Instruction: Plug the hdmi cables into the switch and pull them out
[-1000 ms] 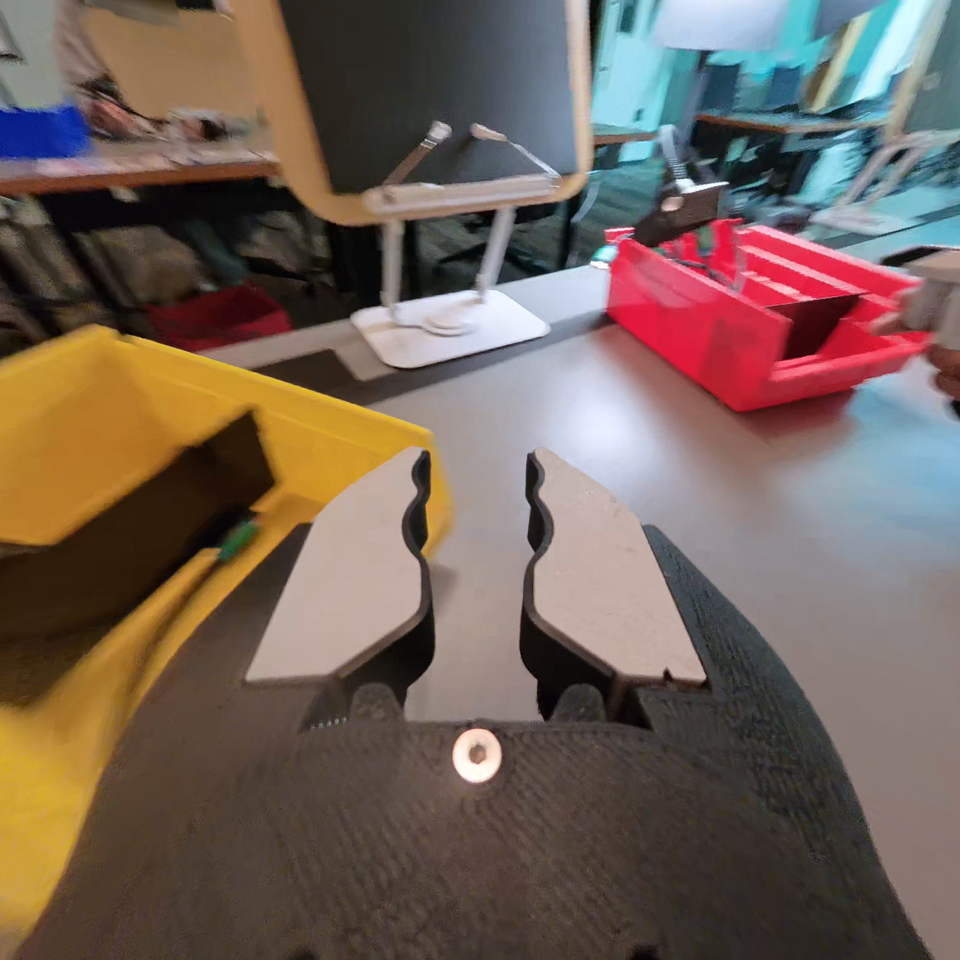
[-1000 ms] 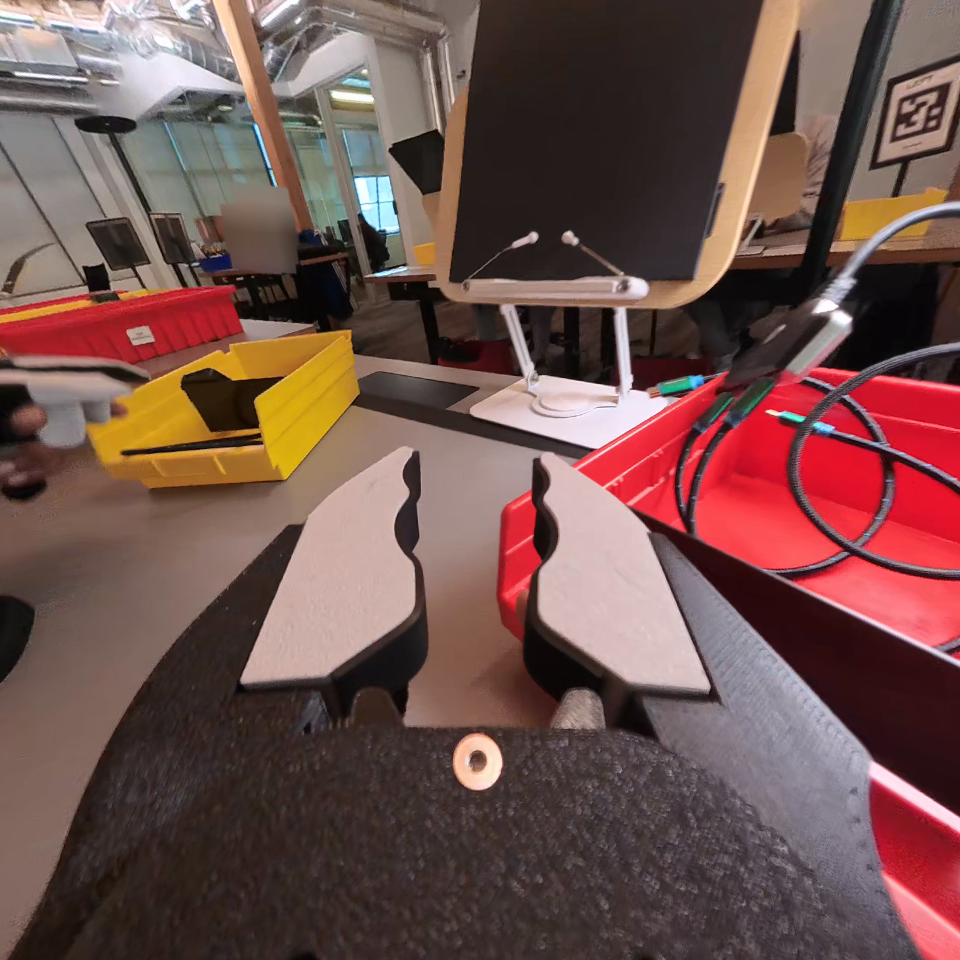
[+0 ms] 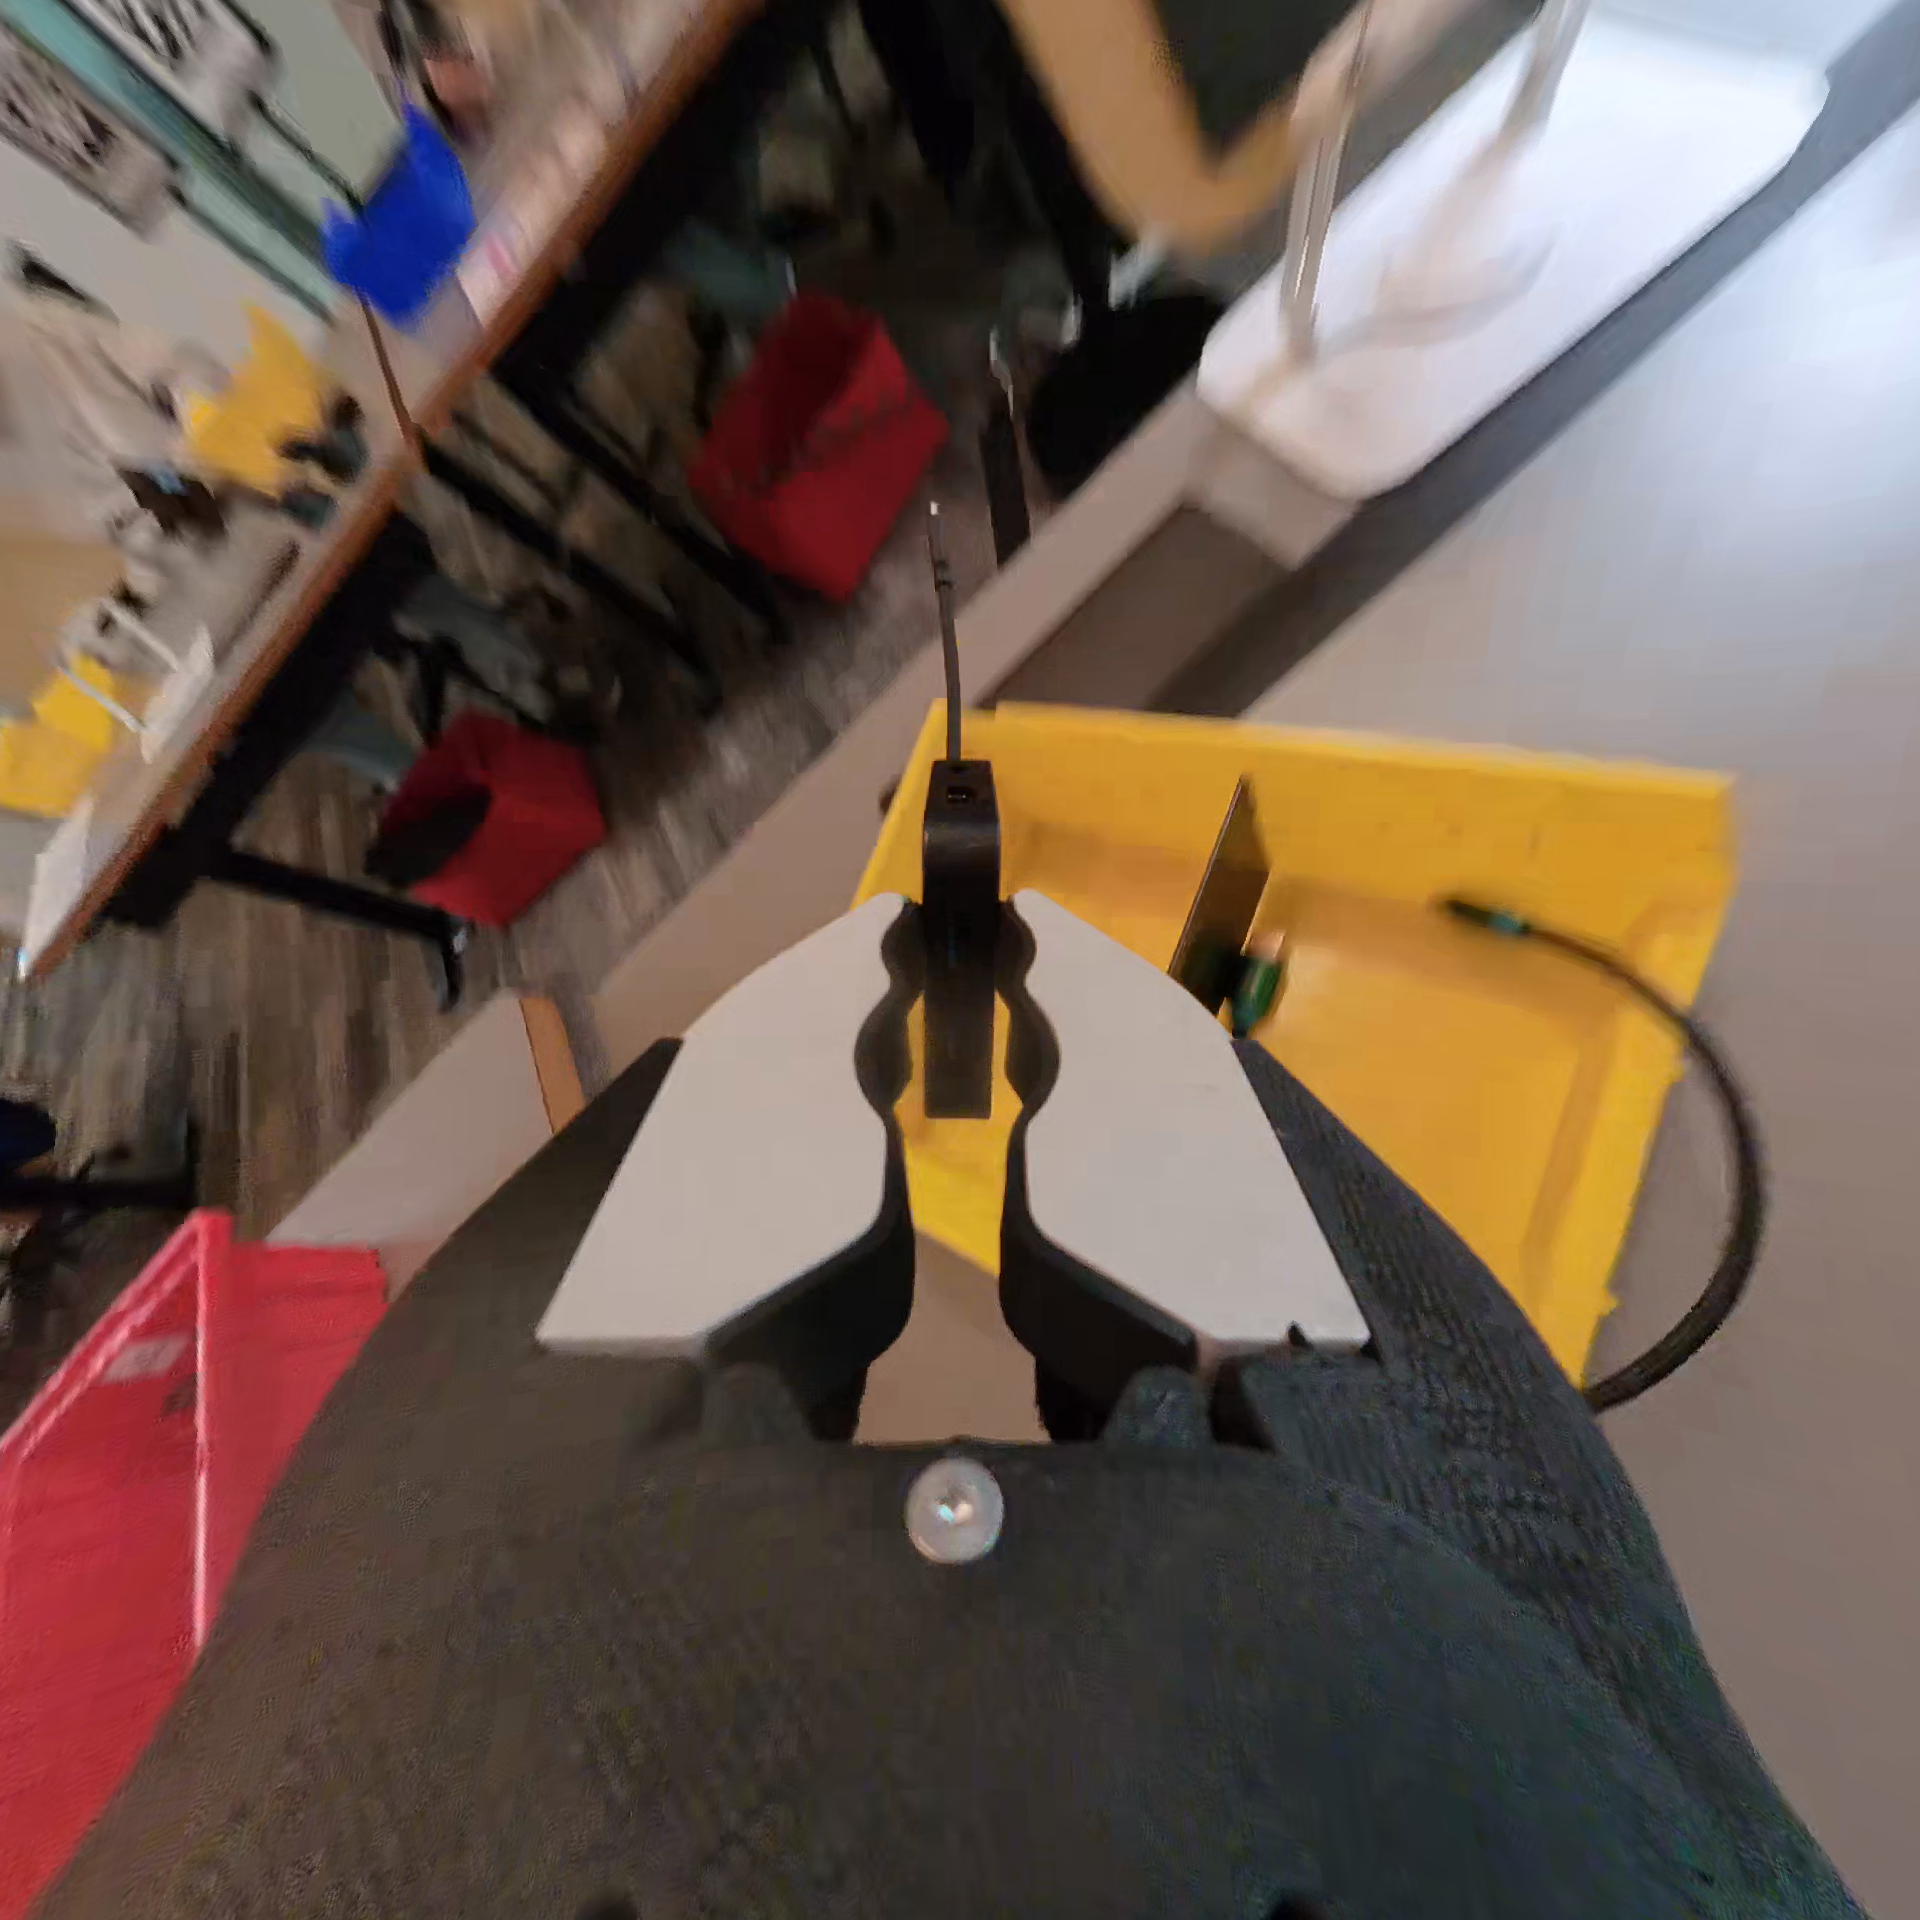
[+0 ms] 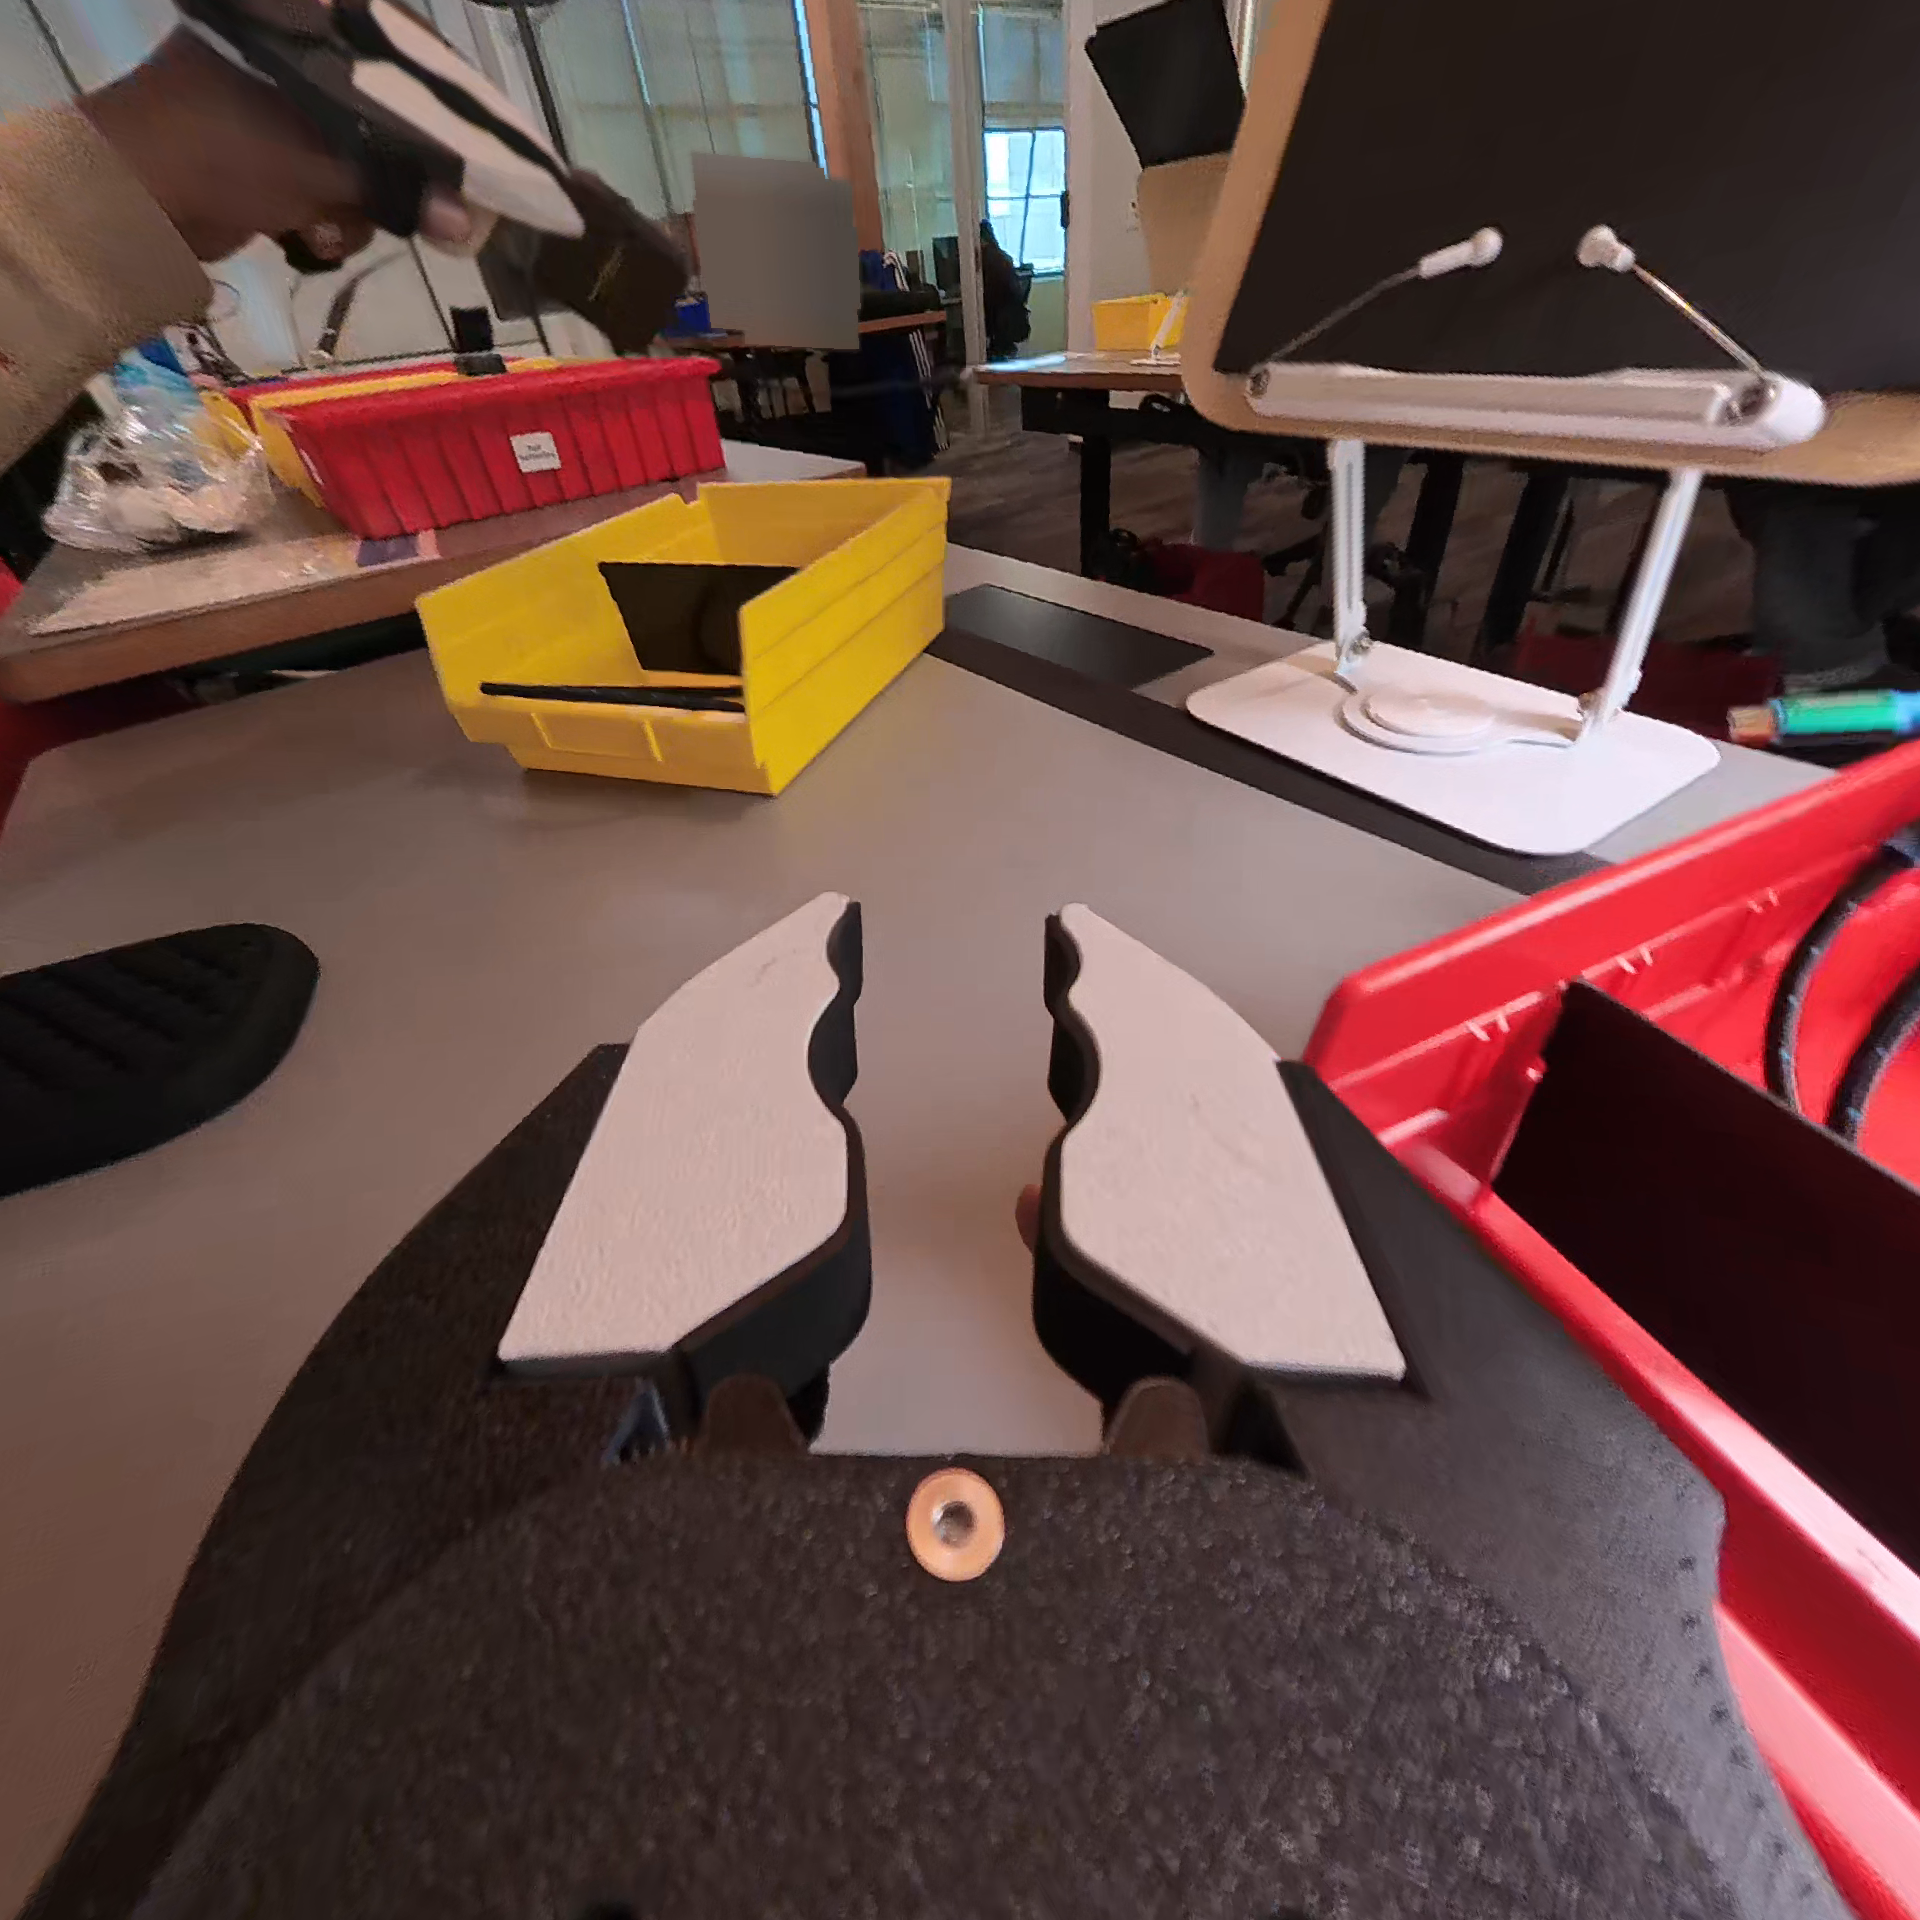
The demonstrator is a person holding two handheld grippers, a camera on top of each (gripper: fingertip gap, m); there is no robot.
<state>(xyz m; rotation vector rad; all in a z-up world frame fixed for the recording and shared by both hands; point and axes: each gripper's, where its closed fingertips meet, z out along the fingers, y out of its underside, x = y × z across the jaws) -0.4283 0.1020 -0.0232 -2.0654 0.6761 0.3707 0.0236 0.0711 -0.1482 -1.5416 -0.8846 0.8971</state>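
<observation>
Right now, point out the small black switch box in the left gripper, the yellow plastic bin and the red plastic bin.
small black switch box (image 3: 958, 935), left wrist view, body.
yellow plastic bin (image 4: 831, 613), right wrist view, side wall.
red plastic bin (image 4: 1475, 997), right wrist view, front rim.

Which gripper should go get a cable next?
Right, probably. The right gripper is open and empty, beside the red bin that holds black cables. The left gripper is already shut on the black switch.

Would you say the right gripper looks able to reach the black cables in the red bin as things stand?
Probably yes: the right gripper is open and empty, the red bin sits right beside it with an open top, and the cables lie uncovered beyond a black divider.
</observation>
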